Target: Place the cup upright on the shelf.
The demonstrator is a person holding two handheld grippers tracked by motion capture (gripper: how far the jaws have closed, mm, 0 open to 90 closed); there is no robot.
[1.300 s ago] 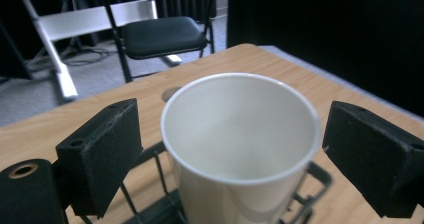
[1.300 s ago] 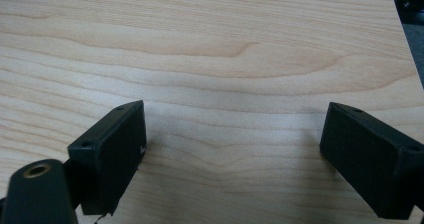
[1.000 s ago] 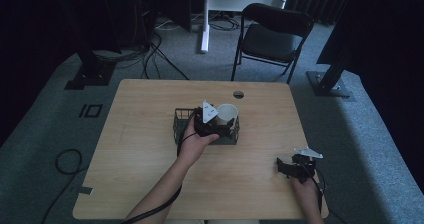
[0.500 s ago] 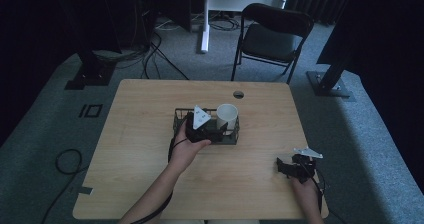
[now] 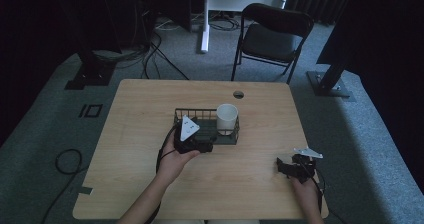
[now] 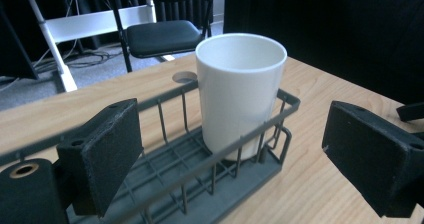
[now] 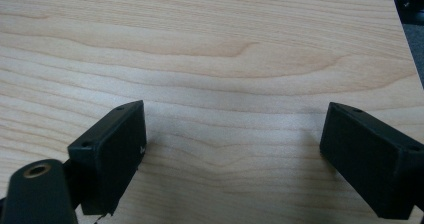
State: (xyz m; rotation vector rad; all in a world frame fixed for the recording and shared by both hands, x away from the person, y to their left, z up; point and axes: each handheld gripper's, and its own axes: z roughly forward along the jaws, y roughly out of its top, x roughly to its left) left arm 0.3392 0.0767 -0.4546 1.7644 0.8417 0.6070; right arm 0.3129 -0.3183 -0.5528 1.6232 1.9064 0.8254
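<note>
jaws apart on both grippers, nothing between them; white cup standing in the wire basket.

the left gripper (image 5: 200, 145) has its jaws spread wide and holding nothing, sitting at the near left of the wire basket (image 5: 181, 115), the near rail of the basket (image 6: 165, 149) running across between the jaws in the left gripper view. the white cup (image 5: 227, 118) stands upright in the right end of the basket, its open mouth up, close to the basket's right wall and apart from the jaws. the basket lies near the middle of the table (image 5: 140, 104), a little toward the far side. the right gripper (image 5: 292, 168) rests near the table's near right corner, well apart from the basket, its jaws spread wide over bare wood. a black folding chair (image 5: 272, 36) stands on the floor beyond the far edge.
</note>
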